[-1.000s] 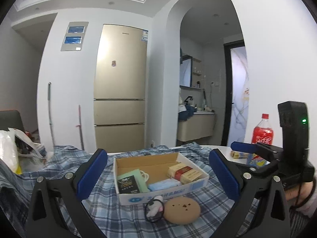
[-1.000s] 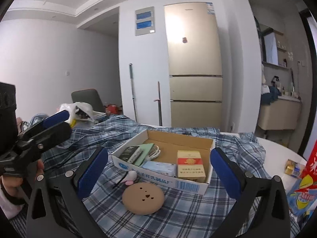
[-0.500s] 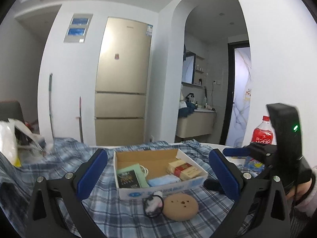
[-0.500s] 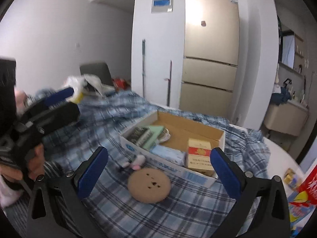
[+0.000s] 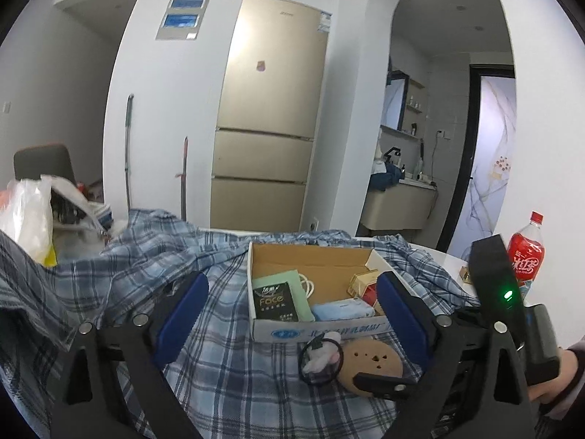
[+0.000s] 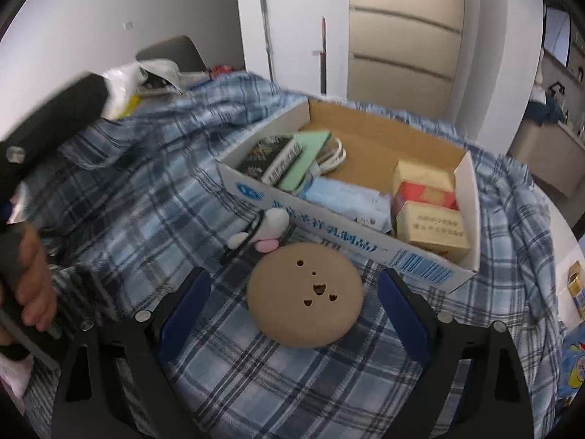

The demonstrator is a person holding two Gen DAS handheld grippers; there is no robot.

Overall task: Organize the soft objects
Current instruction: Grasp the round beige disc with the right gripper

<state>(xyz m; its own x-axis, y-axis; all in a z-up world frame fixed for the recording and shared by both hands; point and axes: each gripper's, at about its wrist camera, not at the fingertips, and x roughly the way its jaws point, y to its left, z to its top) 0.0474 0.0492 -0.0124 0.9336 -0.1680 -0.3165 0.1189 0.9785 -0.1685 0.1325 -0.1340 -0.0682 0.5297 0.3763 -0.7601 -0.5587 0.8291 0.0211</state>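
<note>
From my left wrist camera, my left gripper (image 5: pixel 292 311) is spread wide with nothing in it, though its jaws have just been closing a little. The cardboard box (image 5: pixel 314 331) sits on the plaid cloth (image 5: pixel 226 366), and the round tan pad (image 5: pixel 373 360) lies just in front of the box. From my right wrist camera, my right gripper (image 6: pixel 294 307) is also unclenched and has just been closing, with the tan pad (image 6: pixel 305 294) between its jaws, not squeezed. A little plush toy (image 6: pixel 268 232) touches the box's front wall (image 6: pixel 329 232).

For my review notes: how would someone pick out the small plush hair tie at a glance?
Find the open cardboard box on the plaid cloth. Just outside its printed front wall, beside the round tan pad, lies the plush hair tie. It alone is fluffy white and pink on a black loop.
</note>
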